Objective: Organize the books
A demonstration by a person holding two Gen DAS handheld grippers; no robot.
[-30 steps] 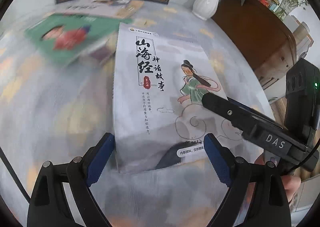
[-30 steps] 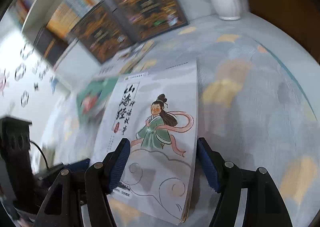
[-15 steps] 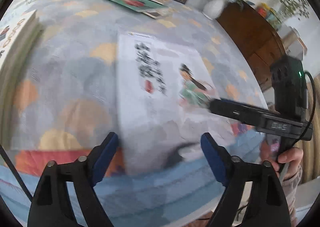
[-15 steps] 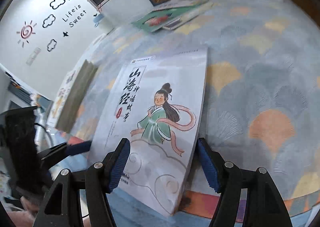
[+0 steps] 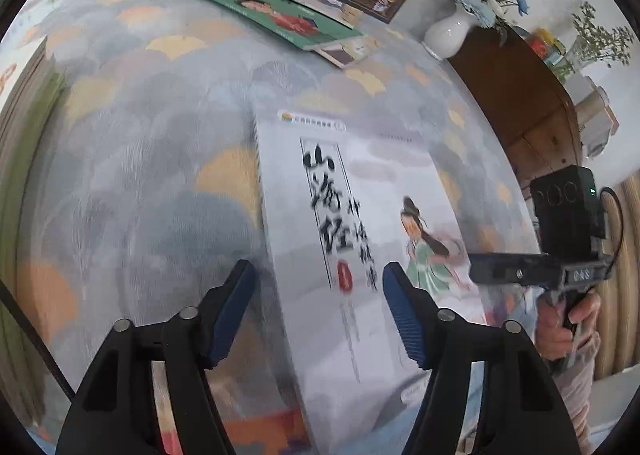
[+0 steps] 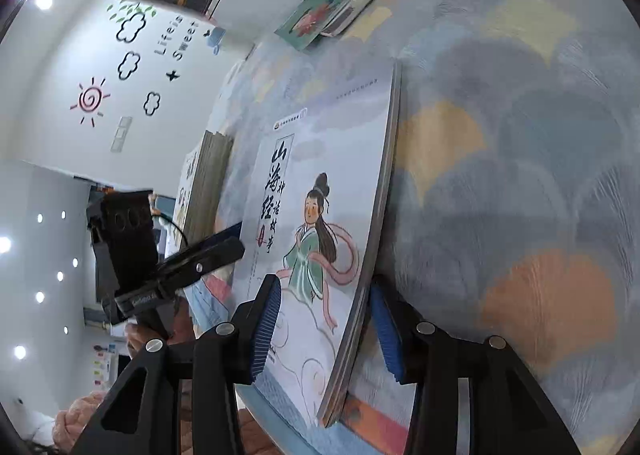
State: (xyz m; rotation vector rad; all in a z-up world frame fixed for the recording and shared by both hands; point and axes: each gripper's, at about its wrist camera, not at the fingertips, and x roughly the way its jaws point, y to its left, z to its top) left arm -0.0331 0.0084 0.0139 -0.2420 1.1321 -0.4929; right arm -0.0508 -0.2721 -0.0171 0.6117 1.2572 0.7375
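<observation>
Left wrist view: left tongs [image 5: 316, 295] are closing astride the book's [image 5: 360, 239] spine edge, narrower than a second ago; pads not yet pressing.
Right wrist view: right tongs [image 6: 324, 329] are closing over the near right corner, book now dragged to the bench's [image 6: 520, 175] near edge; corner overhangs, nearly clenched.

A white vase [image 5: 446, 37] of flowers stands beside a brown cabinet [image 5: 516, 95].

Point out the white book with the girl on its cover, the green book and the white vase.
White book [image 6: 320, 191], right wrist view, on the cover.
Green book [image 5: 276, 13], left wrist view, on its cover.
White vase [image 5: 446, 35], left wrist view, on its belly.
</observation>
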